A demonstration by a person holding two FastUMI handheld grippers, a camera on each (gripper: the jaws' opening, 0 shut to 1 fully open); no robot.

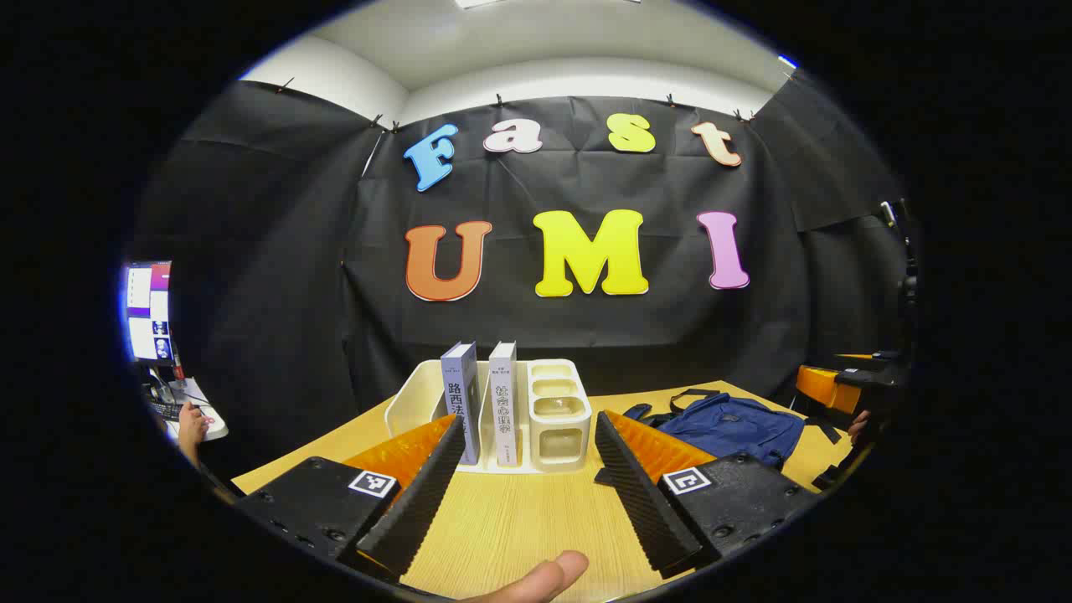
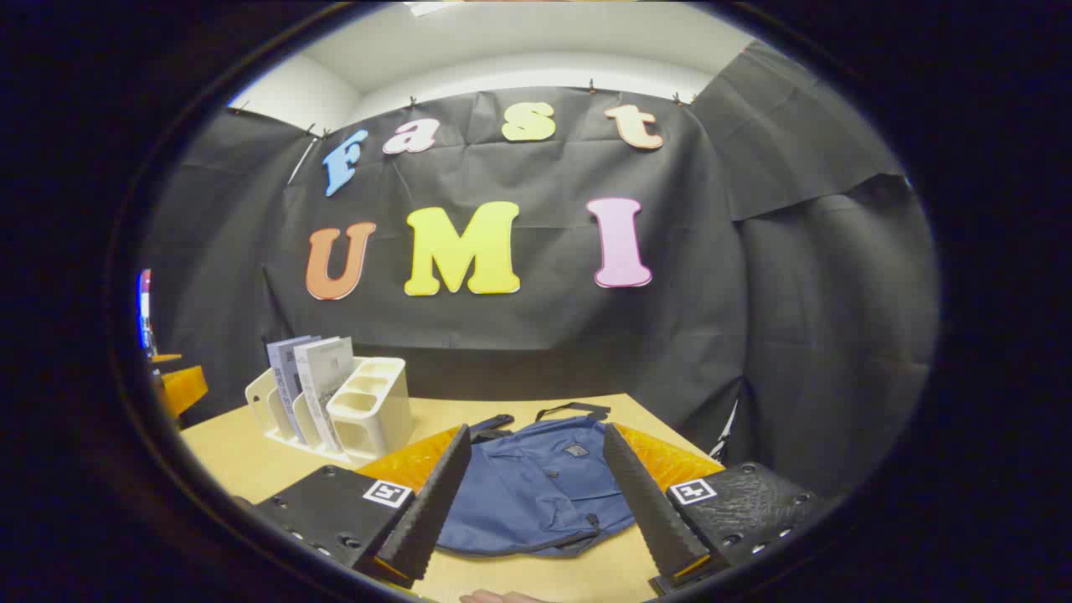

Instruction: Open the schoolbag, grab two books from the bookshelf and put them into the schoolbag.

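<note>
Left claw [image 1: 523, 477] gaping wide, gripping nothing, facing two books [image 1: 481, 402] standing upright in white bookshelf [image 1: 419, 394] on worktop [image 1: 519, 519]. Right claw [image 2: 536, 494] gaping wide, empty, hovering before blue schoolbag [image 2: 536, 486] lying flat, beside bookshelf.

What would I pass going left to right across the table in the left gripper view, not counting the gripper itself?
Grey-spined book → white-spined book → the white bookshelf, at its stack of small compartments → blue schoolbag, lying flat on the table.
</note>
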